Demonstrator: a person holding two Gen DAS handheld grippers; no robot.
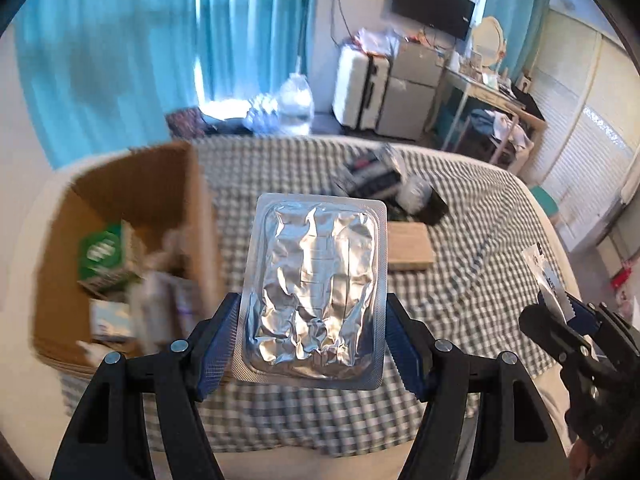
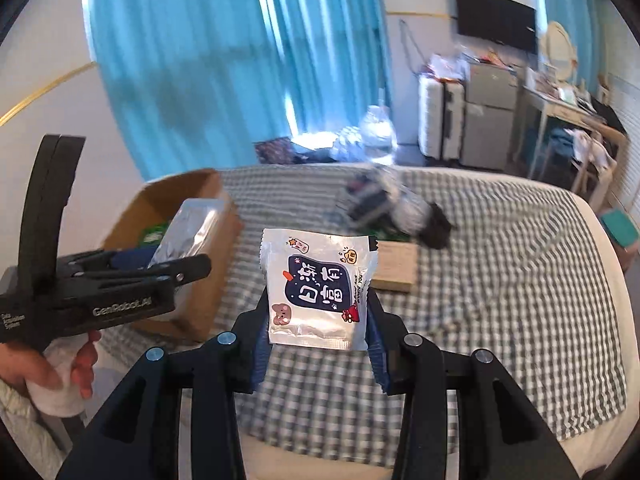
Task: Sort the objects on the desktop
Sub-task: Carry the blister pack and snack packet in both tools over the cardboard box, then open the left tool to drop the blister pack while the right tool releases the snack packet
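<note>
— Left gripper [image 1: 312,344]?
— Clamped on a foil blister pack [image 1: 316,292], above checked bed [image 1: 480,248], beside cardboard box [image 1: 132,240].
— Right gripper [image 2: 318,332]?
— Clamped on a white snack packet [image 2: 318,284]. Flat brown box [image 2: 396,266] and dark clutter [image 2: 400,208] beyond.

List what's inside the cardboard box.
Inside the cardboard box: a green-and-white packet, a pale blue-and-white box and blurred pale packets. Its near wall and the left gripper's foil blister pack hide the rest.
</note>
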